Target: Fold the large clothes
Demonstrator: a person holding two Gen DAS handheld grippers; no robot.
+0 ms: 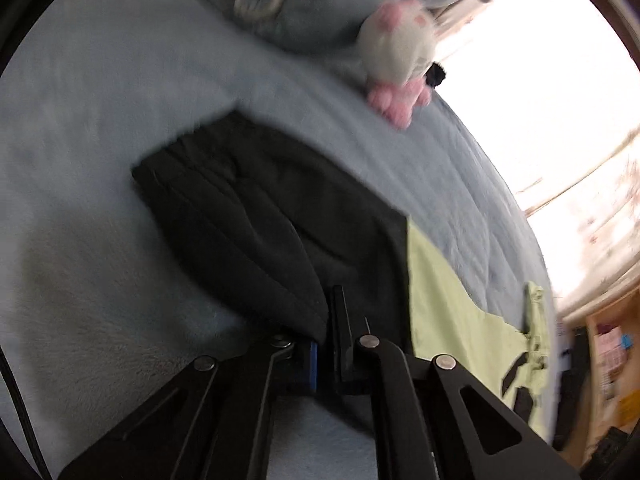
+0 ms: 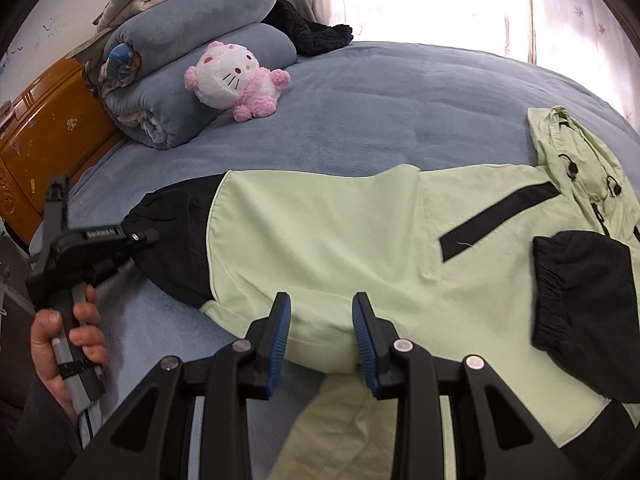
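While both grippers sit at the bed's near edge, the jacket (image 2: 360,240) lies spread across the blue bed cover (image 2: 360,92), hem end left, hood end right. Right gripper (image 2: 321,334): blue pads partway apart, straddling a raised pinch of green fabric at the near edge; can't tell whether the pads press it, so prob. not gripped yet. Left gripper (image 1: 326,340): jaws together, clamped on the black hem (image 1: 256,216) at the jacket's left end; the right wrist view shows the left hand (image 2: 60,344) around its handle.

Handling, my read: thin shell fabric, light, limp, a bit slick. It'll sag and slide off a single-layer pinch, so take edges/seams or the gathered black cuff (image 2: 556,292), which bunches and should hold better. Two-point hold along the near edge should keep the fold line straight.

Further back: pink-white plush cat (image 2: 236,80) against rolled blankets (image 2: 192,60) at the far left corner.

Writing: small white lettering on the left gripper's body, too small to read. No jacket branding seen.
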